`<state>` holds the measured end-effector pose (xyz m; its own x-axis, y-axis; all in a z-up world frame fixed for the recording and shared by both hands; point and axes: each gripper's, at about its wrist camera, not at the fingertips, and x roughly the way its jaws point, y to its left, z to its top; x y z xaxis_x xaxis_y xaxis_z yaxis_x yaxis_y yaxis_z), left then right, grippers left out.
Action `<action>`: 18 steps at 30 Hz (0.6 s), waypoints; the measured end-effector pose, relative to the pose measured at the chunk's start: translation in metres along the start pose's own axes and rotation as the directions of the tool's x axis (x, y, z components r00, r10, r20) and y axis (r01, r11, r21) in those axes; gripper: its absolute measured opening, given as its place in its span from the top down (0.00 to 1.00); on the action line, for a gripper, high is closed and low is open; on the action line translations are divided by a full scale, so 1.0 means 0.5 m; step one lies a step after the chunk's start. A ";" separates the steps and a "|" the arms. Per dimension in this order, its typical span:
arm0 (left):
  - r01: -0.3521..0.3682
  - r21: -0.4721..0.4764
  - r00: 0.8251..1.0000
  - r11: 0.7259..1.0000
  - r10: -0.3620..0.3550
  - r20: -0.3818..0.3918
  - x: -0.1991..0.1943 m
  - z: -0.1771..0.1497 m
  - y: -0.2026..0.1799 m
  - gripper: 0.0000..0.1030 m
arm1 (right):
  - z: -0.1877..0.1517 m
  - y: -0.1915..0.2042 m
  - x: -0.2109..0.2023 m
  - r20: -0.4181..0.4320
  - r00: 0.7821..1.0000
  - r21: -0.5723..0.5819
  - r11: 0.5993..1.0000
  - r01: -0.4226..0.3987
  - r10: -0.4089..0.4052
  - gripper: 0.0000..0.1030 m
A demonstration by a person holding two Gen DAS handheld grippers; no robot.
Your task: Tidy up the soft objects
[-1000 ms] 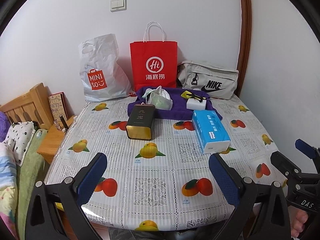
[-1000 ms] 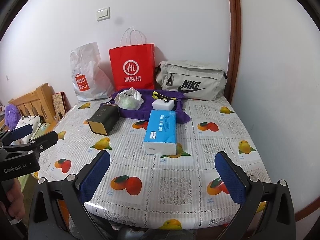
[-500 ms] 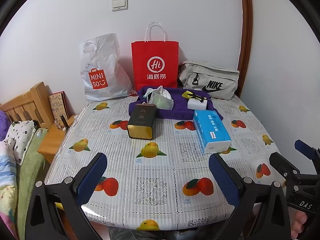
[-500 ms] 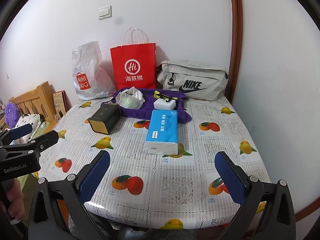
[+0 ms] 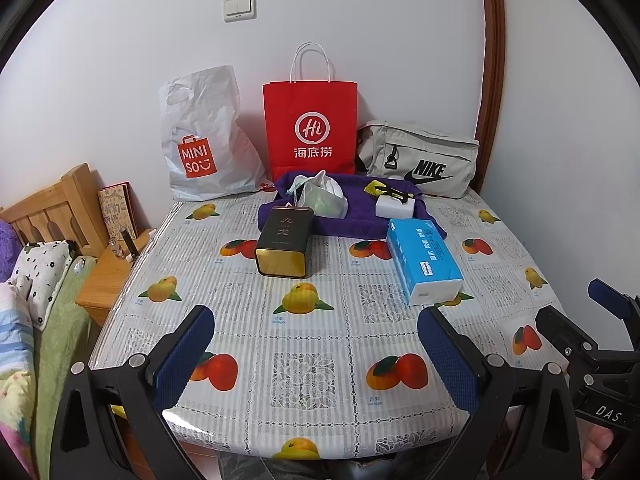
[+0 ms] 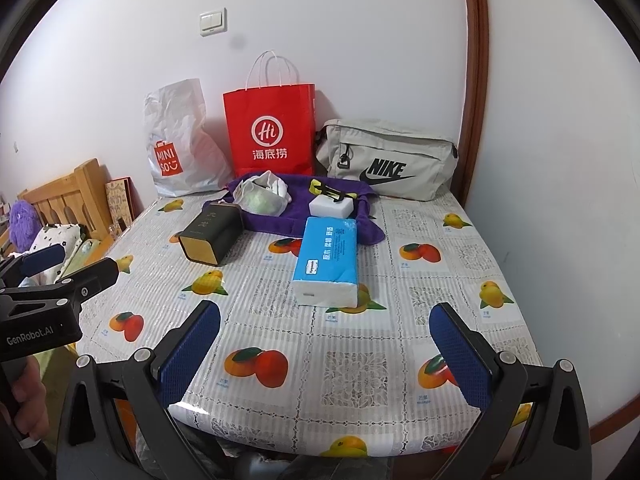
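Note:
A blue tissue pack [image 5: 424,264] [image 6: 328,258] lies mid-table. Behind it a purple towel [image 5: 352,220] [image 6: 280,220] is spread out, carrying a clear bag of soft items [image 5: 322,198] [image 6: 262,194], a white block [image 5: 394,207] [image 6: 331,205] and a yellow-black clip [image 5: 388,190] [image 6: 326,190]. A dark tin [image 5: 285,242] [image 6: 212,236] lies on its side to the left. My left gripper [image 5: 316,354] [image 6: 70,264] and right gripper [image 6: 326,352] [image 5: 568,312] both hover open over the table's near edge, holding nothing.
Against the wall stand a white Miniso bag [image 5: 204,140], a red paper bag [image 5: 310,128] and a grey Nike bag [image 5: 420,162]. The fruit-print tablecloth [image 5: 320,320] covers the table. A wooden bed frame [image 5: 52,204] and bedding lie left. A hand [image 6: 24,396] grips the left tool.
Both cameras have shifted very slightly, so the scene sits a touch lower and right in the views. Nothing on the table has moved.

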<state>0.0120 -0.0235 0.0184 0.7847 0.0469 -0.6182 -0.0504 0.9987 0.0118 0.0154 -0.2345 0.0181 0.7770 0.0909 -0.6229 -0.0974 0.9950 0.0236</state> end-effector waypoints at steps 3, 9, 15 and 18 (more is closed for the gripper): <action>-0.001 0.002 1.000 1.000 0.001 -0.001 0.000 0.000 -0.001 0.00 | -0.001 0.002 -0.001 0.002 1.000 -0.001 1.000 0.004 -0.004 0.00; -0.003 0.002 1.000 1.000 0.003 -0.001 0.001 0.000 0.000 0.00 | -0.002 0.002 -0.001 -0.001 1.000 0.002 1.000 0.008 -0.008 0.00; 0.002 0.001 1.000 1.000 -0.002 -0.002 0.001 -0.004 0.004 0.00 | -0.005 0.003 0.000 -0.004 1.000 0.003 1.000 0.007 -0.007 0.00; 0.000 0.004 1.000 1.000 0.000 -0.001 0.002 -0.010 0.009 0.00 | -0.006 0.004 0.002 -0.008 1.000 0.003 1.000 0.011 -0.011 0.00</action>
<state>0.0094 -0.0190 0.0142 0.7837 0.0468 -0.6193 -0.0482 0.9987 0.0146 0.0141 -0.2326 0.0151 0.7728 0.0800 -0.6296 -0.0871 0.9960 0.0196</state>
